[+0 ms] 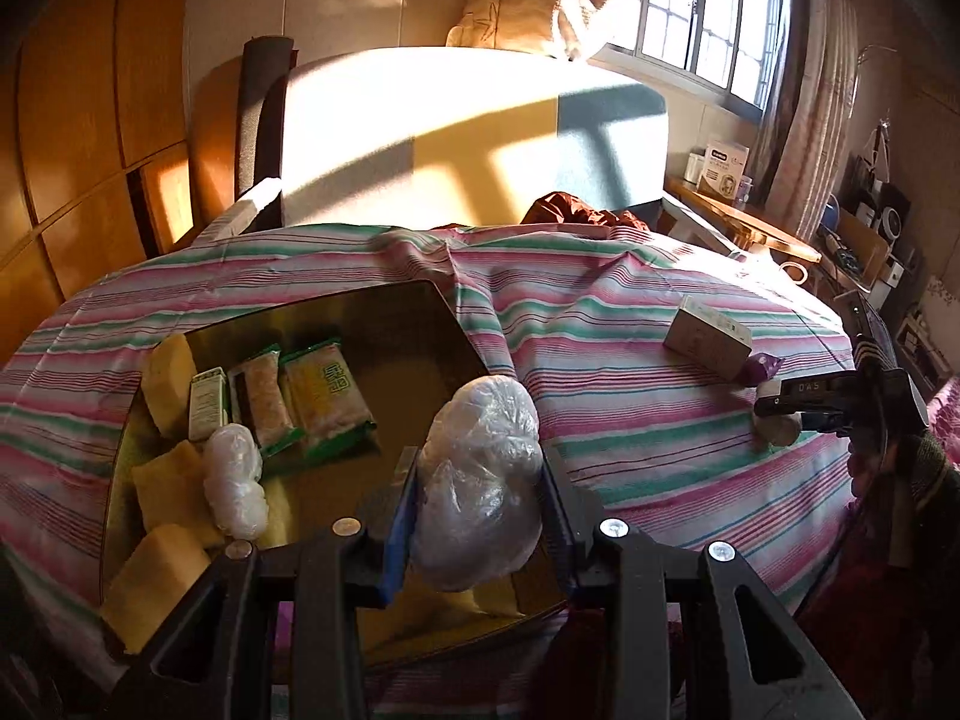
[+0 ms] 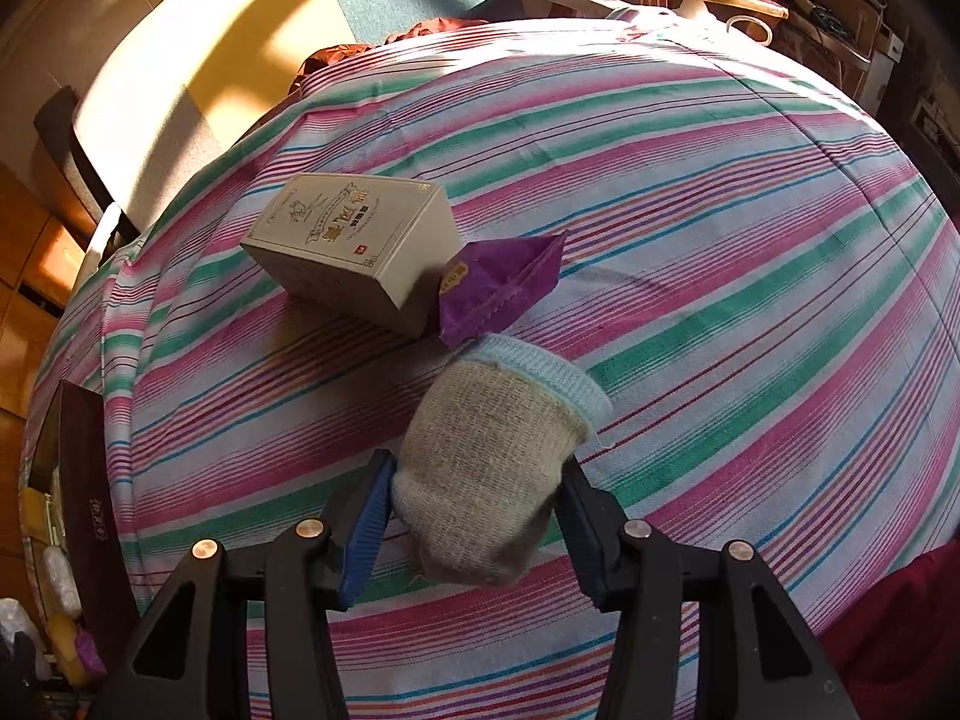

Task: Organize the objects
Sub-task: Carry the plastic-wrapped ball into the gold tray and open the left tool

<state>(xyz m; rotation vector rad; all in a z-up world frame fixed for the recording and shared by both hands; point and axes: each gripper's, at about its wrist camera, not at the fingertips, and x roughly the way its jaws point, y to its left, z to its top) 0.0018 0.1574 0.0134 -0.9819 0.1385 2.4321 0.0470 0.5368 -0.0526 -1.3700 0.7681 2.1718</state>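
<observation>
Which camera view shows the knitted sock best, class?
The right wrist view: the sock fills the foreground between the right gripper pads, its blue cuff and weave clear. The left wrist view shows only a small beige part under that gripper, far right.

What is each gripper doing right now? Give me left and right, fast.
Left gripper: shut on the white crinkled plastic-wrapped bundle, above the dark tray.
Right gripper: shut on the grey knitted sock with a light-blue cuff, on the striped cloth.
</observation>
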